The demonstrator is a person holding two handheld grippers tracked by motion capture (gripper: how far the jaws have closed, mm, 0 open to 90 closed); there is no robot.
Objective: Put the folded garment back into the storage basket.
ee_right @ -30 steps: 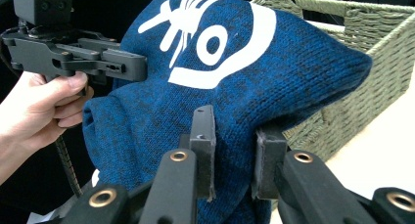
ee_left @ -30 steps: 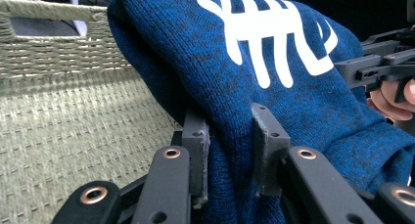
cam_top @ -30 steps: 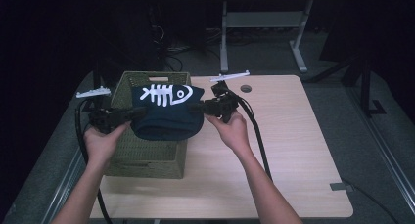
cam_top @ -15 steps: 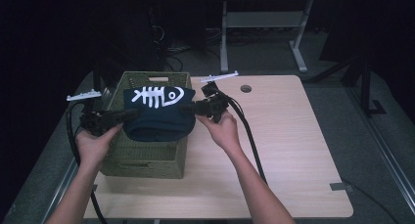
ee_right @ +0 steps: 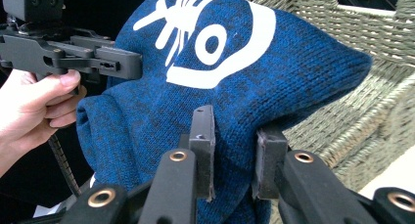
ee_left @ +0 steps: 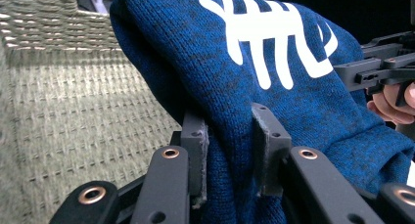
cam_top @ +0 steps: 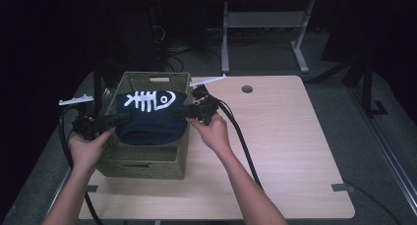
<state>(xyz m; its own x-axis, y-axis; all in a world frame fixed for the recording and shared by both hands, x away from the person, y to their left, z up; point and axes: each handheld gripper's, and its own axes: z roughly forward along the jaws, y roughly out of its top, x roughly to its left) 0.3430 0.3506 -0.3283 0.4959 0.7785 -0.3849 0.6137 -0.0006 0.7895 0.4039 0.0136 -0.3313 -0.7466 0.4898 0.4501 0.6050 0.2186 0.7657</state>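
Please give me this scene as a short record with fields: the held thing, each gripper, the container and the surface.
held thing: folded blue sweater with a white fish-bone print, stretched between both grippers
left gripper: shut on the sweater's edge
right gripper: shut on the opposite edge
container: green woven basket, open top, with the sweater over its opening
surface: light wooden table; the basket stands on its left part

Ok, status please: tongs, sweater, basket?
Left tongs and right tongs both shut on blue sweater. Sweater held over wicker basket. Nothing in the way.
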